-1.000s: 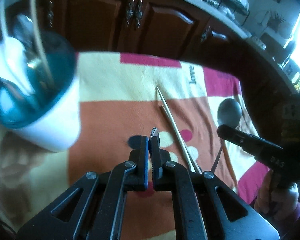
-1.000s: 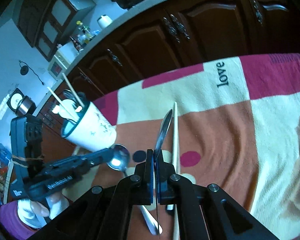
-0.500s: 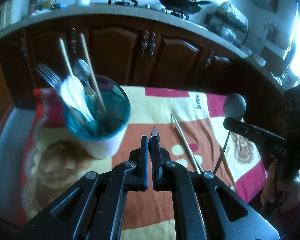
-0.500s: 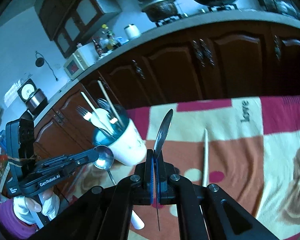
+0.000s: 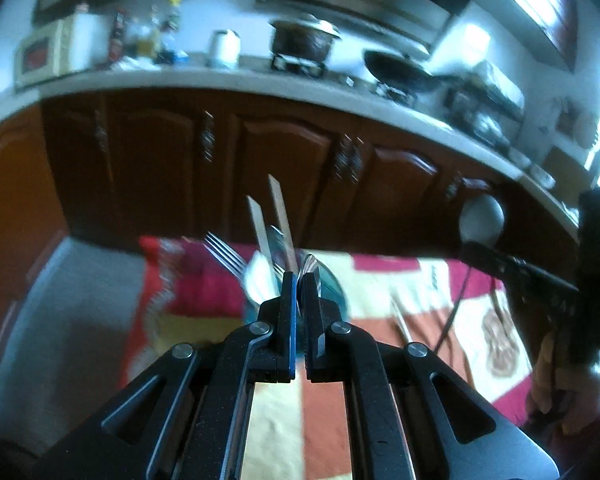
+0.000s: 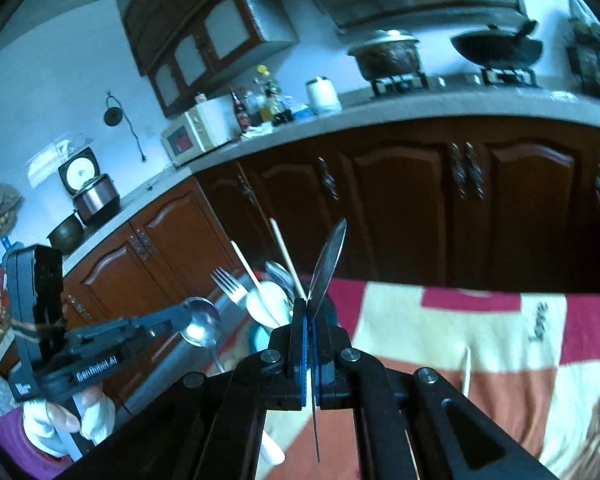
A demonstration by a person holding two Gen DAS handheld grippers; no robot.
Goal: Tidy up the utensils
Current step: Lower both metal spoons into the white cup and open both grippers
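Observation:
My left gripper [image 5: 300, 280] is shut on a metal spoon [image 6: 202, 322], held upright; the bowl shows edge-on between the jaws. My right gripper [image 6: 310, 306] is shut on another metal spoon [image 6: 330, 264], bowl up; it also shows in the left wrist view [image 5: 482, 218]. A white cup with a teal rim [image 5: 332, 294] holds a fork [image 5: 224, 254], chopsticks [image 5: 280, 218] and a white spoon, directly behind my left fingertips. In the right wrist view the cup's contents [image 6: 266, 300] stand just left of my right gripper. Loose chopsticks [image 5: 400, 318] lie on the cloth.
A chequered cloth [image 6: 500, 344] in red, orange and cream covers the table. Dark wooden cabinets [image 6: 420, 208] stand behind, with a counter carrying a microwave [image 6: 196, 132], pots and a wok [image 6: 496, 48].
Both grippers have risen and tilted up with their spoons, so the views show more kitchen and less table. The cup now sits centred behind my left gripper.

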